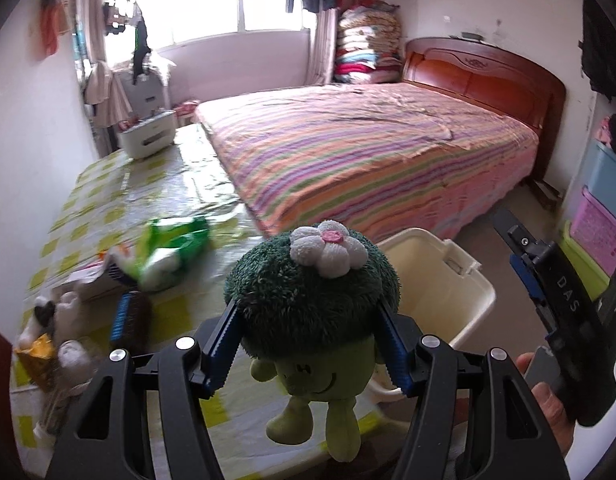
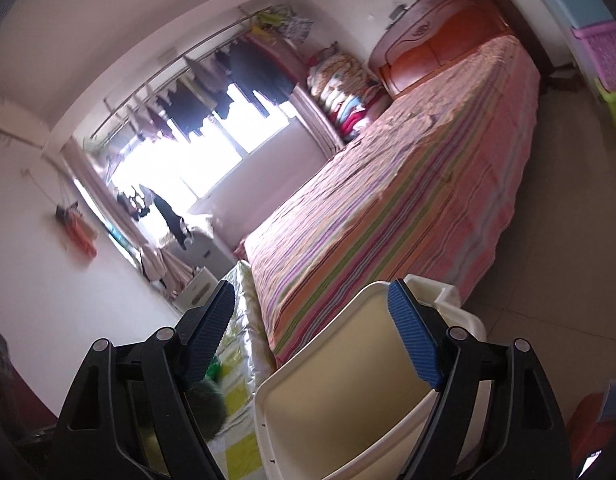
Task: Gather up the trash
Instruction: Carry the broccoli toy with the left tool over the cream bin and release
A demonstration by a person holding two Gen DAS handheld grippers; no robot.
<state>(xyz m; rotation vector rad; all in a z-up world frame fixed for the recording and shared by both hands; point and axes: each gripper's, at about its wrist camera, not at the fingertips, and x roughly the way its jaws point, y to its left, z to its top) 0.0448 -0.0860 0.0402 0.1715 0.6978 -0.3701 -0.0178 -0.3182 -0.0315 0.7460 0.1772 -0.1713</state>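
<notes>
Left gripper (image 1: 306, 344) clamps the broccoli plush toy (image 1: 312, 300) by its fuzzy head, beside the cream bin (image 1: 468, 280). Soft, light, squashy; head grip looks secure. Right gripper (image 2: 312, 344) wide, empty, 2 pads apart.

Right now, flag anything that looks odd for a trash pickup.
The left gripper has its jaws closed on a green broccoli plush toy, not litter, beside the open cream bin. Wrappers lie untouched on the checkered table.
</notes>
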